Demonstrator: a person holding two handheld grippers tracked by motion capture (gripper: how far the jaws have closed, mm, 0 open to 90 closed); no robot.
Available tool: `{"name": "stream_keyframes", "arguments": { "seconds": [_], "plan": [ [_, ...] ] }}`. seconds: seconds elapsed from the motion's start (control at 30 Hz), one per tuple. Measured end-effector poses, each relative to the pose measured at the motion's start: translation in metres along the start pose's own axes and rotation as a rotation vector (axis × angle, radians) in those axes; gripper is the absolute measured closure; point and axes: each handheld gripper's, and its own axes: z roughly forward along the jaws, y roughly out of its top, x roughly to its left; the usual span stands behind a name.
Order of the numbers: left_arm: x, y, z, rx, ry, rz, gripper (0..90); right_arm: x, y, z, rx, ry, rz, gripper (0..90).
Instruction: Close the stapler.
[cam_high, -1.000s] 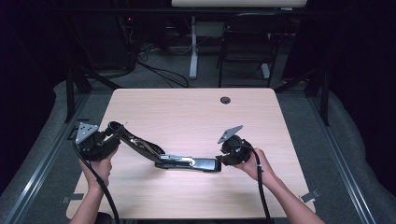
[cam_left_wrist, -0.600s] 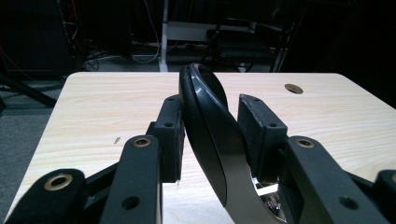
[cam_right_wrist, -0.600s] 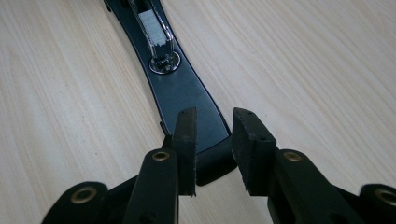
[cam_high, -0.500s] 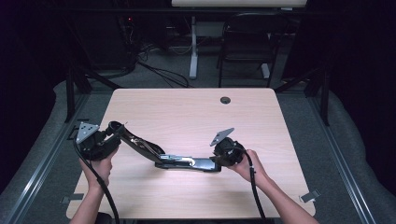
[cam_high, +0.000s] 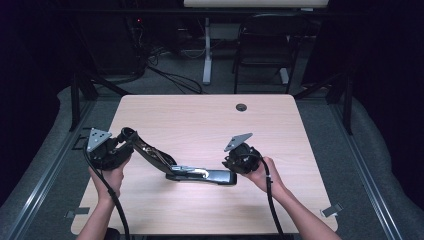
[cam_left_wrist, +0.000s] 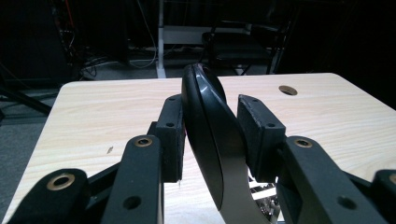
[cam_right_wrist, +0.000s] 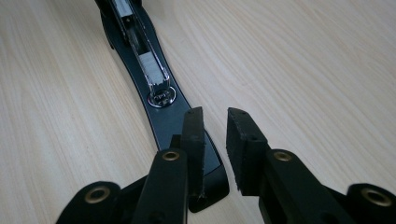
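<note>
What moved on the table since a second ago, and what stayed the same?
The right gripper slid left, up to the flat end of the opened black stapler, and its jaws have just been closing. In the right gripper view they stand over the stapler's base, a gap between the pads, nothing pinched. The left gripper kept its hold on the stapler's raised top arm, and the stapler stayed put on the table.

Dark room, chair (cam_high: 260, 47), grey floor (cam_high: 360, 165)
</note>
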Motion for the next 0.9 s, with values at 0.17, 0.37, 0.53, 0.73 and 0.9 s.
{"name": "stream_keyframes", "arguments": {
  "seconds": [0.17,0.37,0.53,0.73,0.9],
  "plan": [
    [-0.007,0.003,0.003,-0.012,-0.009,0.009,64.2,0.001,0.004,-0.002,-0.016,-0.008,0.002,78.3],
    [-0.013,0.006,0.005,-0.019,-0.015,0.023,64.9,-0.001,0.008,-0.005,-0.025,-0.002,-0.003,82.4],
    [-0.016,0.007,0.006,-0.024,-0.017,0.030,65.1,-0.002,0.011,-0.006,-0.038,-0.007,-0.001,84.2],
    [-0.022,0.009,0.007,-0.031,-0.026,0.045,65.3,-0.002,0.018,-0.008,-0.063,-0.003,-0.004,84.6],
    [-0.025,0.010,0.008,-0.035,-0.032,0.051,65.5,0.001,0.025,-0.006,-0.076,0.007,-0.010,84.7]
  ]
}}
